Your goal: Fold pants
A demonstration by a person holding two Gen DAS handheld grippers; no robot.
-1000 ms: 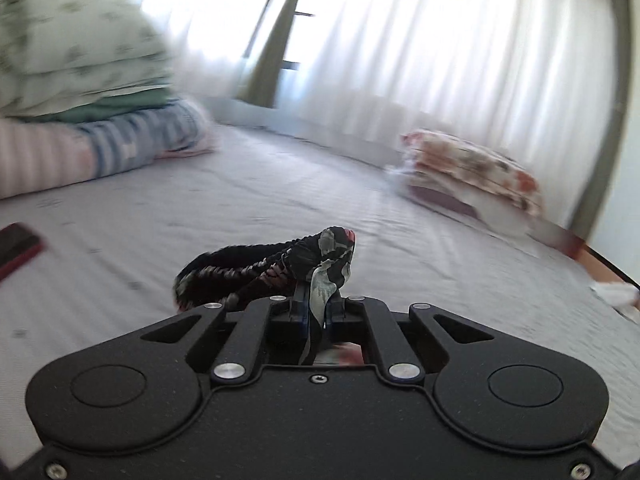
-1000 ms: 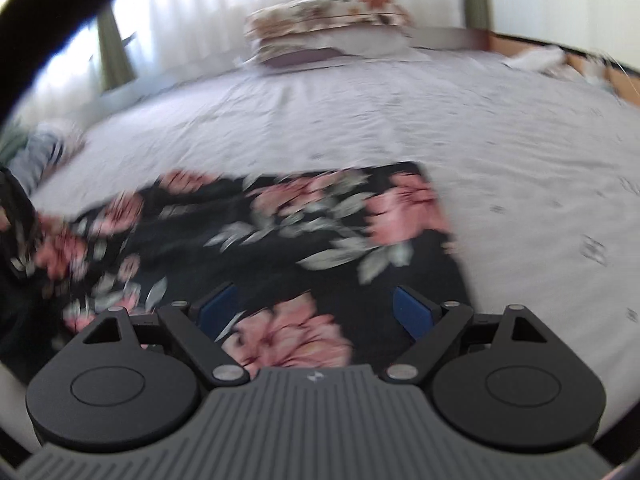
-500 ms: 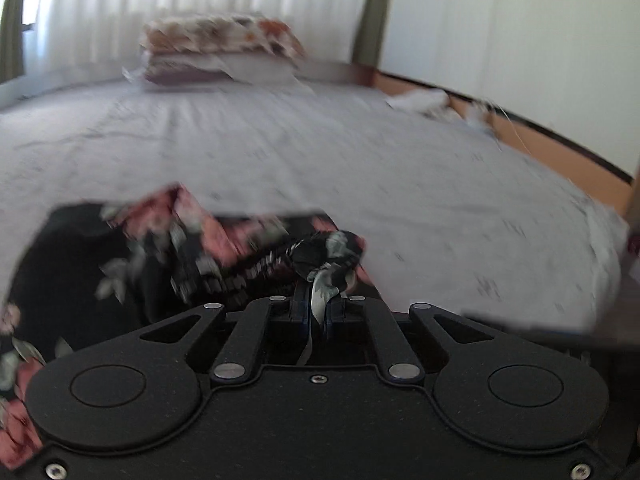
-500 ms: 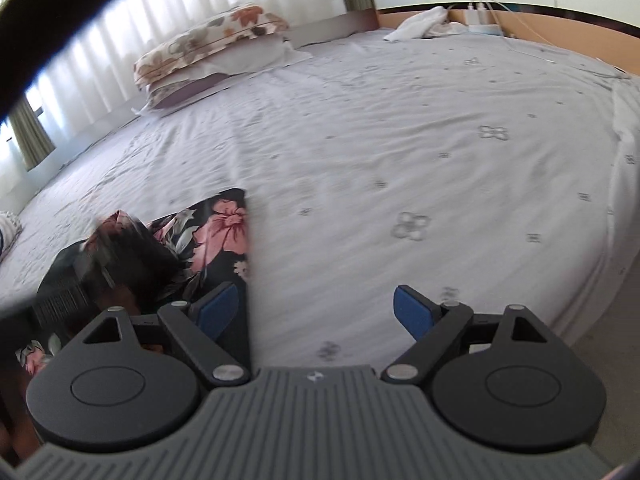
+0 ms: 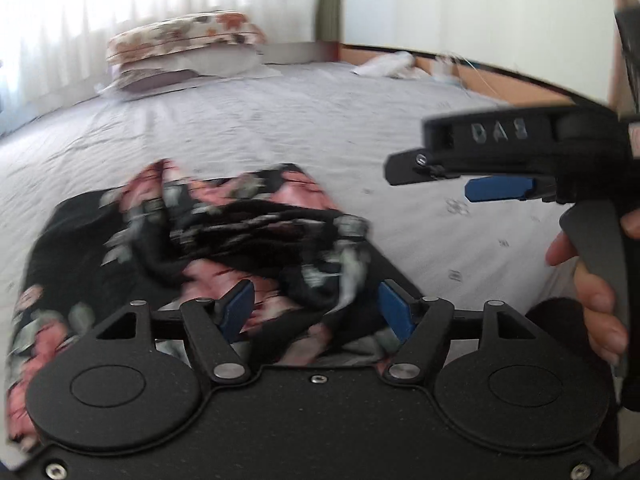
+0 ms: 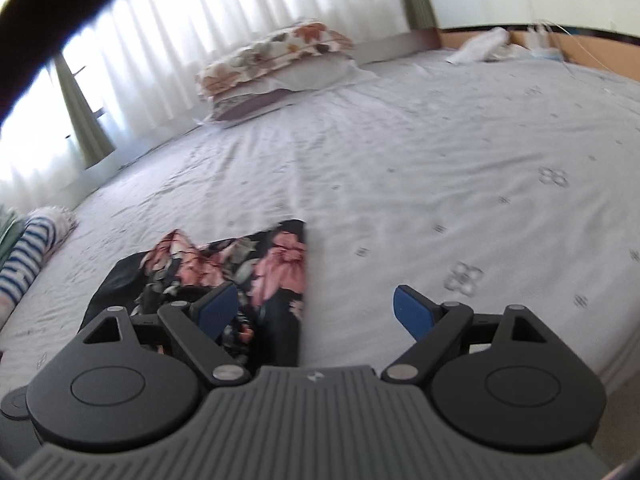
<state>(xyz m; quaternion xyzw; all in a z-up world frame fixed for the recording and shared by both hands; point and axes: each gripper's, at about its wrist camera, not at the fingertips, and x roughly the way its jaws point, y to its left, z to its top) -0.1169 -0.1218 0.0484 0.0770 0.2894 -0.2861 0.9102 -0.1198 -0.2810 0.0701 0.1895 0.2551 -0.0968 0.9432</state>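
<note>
The black floral pants point(image 5: 168, 240) lie on the grey bedsheet point(image 5: 280, 120), with a bunched fold on top of the flat layer. My left gripper point(image 5: 316, 312) is open just above the bunched cloth, which sits loose between its blue pads. My right gripper point(image 6: 316, 312) is open and empty over the sheet, just right of the pants' edge point(image 6: 280, 264). It also shows in the left wrist view point(image 5: 496, 188), held by a hand at the right.
Stacked floral pillows point(image 6: 276, 60) lie at the far side under white curtains. Striped folded laundry point(image 6: 24, 256) sits at the left. White cloth and cables point(image 6: 484, 46) lie by the wooden bed frame at the far right.
My left gripper has opened and let go of the pants' end, which dropped onto the flat layer. My right gripper stayed open and swung slightly back toward the pants.
</note>
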